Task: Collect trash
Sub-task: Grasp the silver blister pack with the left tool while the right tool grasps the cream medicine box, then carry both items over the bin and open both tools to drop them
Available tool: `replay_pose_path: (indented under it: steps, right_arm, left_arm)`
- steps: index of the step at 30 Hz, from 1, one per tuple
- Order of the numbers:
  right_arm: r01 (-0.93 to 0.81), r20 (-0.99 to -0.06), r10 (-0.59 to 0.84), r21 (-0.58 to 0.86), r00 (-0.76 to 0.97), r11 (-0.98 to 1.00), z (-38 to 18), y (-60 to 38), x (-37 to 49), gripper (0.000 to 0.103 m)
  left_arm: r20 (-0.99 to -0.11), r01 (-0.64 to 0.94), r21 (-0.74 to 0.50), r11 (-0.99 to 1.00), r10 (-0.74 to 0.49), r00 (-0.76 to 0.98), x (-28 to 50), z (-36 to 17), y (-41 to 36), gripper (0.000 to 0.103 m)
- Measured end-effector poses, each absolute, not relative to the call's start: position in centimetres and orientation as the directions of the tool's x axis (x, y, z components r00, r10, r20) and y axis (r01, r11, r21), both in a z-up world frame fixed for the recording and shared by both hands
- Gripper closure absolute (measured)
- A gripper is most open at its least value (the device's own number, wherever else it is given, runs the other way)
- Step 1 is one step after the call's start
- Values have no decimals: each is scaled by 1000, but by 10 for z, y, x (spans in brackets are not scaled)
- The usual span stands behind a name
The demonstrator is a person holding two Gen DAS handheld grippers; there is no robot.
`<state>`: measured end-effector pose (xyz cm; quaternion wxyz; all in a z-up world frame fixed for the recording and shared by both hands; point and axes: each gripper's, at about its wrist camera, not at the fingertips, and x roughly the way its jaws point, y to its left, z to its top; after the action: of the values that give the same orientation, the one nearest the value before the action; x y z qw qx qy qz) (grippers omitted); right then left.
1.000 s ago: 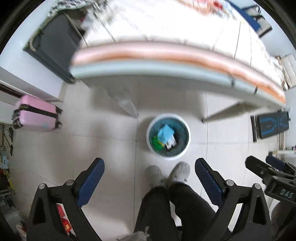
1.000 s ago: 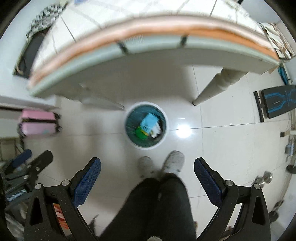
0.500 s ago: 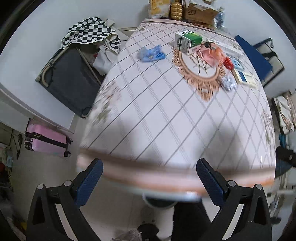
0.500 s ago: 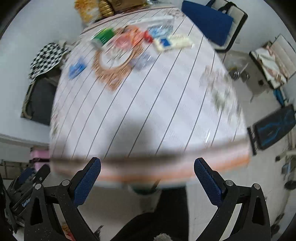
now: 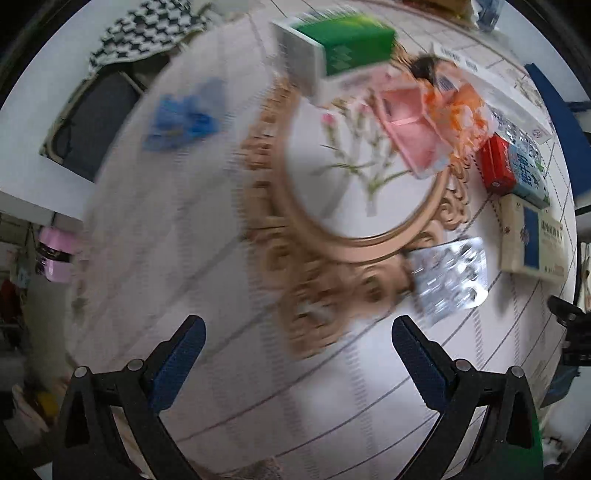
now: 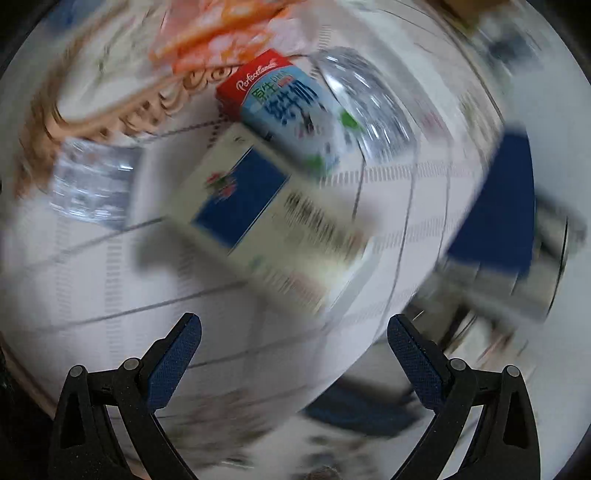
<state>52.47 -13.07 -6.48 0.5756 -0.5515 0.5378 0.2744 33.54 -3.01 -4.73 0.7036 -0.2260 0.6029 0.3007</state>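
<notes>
Trash lies on a white patterned tablecloth [image 5: 192,229]. In the left wrist view I see a green and white box [image 5: 332,48], a blue crumpled wrapper [image 5: 184,114], a pink tray [image 5: 413,129], an orange wrapper [image 5: 461,110], a red and blue carton [image 5: 513,166], a cream and blue box [image 5: 532,240] and a foil blister pack [image 5: 447,277]. My left gripper [image 5: 295,362] is open and empty above the cloth. My right gripper [image 6: 291,354] is open and empty, just short of the cream and blue box [image 6: 266,221], with the carton [image 6: 288,110] and blister pack [image 6: 92,181] beyond.
A crushed clear bottle [image 6: 369,110] lies by the carton. A blue chair [image 6: 495,206] stands past the table's right edge. A dark suitcase [image 5: 96,122] with a checkered cloth [image 5: 147,33] and a pink suitcase [image 5: 55,254] stand left of the table.
Both grippers rose from looking down at the floor bin and moved forward over the table. The trash now fills both views, much closer. Both stayed open.
</notes>
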Motion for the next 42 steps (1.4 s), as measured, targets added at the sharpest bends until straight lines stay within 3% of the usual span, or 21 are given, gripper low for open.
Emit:
replay_pose_path:
  steps: [5,11,14,16,18,19,20,23,24,30,33,42]
  right_arm:
    - [-967,-936,-268,-251,229,52,-98,-106,549,1]
    - [-943,-976,-205,-141,80,301,-90,-117,579,6]
    - [-737,-979,-195,-92,-55,669,-85,-151,605,7]
    - [-610,-987,-119,-27,-111,792,-80,-171,612,5]
    - [-522,-988,-39,47,-152,852,-75,-185,616,5]
    - [-503,-988,-14,66,-154,862,-73,-188,617,5]
    - [-494,-989,7,79,-147,866,-70,-191,618,5]
    - [-552,-998,-6,33,-68,833,-65,-191,615,4]
    - [-575,-999,-18,11,-44,818,-64,-190,609,4]
    - [-656,-998,-56,-67,37,752,-74,-179,602,7]
    - [-611,-998,-21,-50,54,790,-67,-185,604,18]
    - [-433,-993,115,87,38,897,-38,-233,575,18]
  left_arm:
    - [-991,-687,6,727,95,92,355,-60,-35,1]
    - [-994,-692,-81,718,-3,114,364,-71,-29,1]
    - [-994,-689,-102,717,-39,106,370,-79,-29,17]
    - [-993,-671,-93,736,-22,113,377,-77,-34,23]
    - [-992,-640,-87,763,-10,122,382,-70,-43,51]
    - [-992,-626,-90,775,-15,125,385,-68,-48,60]
    - [-992,-606,-89,791,-15,126,388,-65,-55,76]
    - [-992,-563,-34,826,42,120,393,-59,-69,78]
    - [-991,-561,-29,827,50,126,393,-57,-71,89]
    - [-986,-544,-37,838,59,158,388,-41,-66,96]
    - [-981,-540,-47,840,64,185,382,-27,-66,99]
    - [-967,-546,-51,836,95,235,349,18,-44,100]
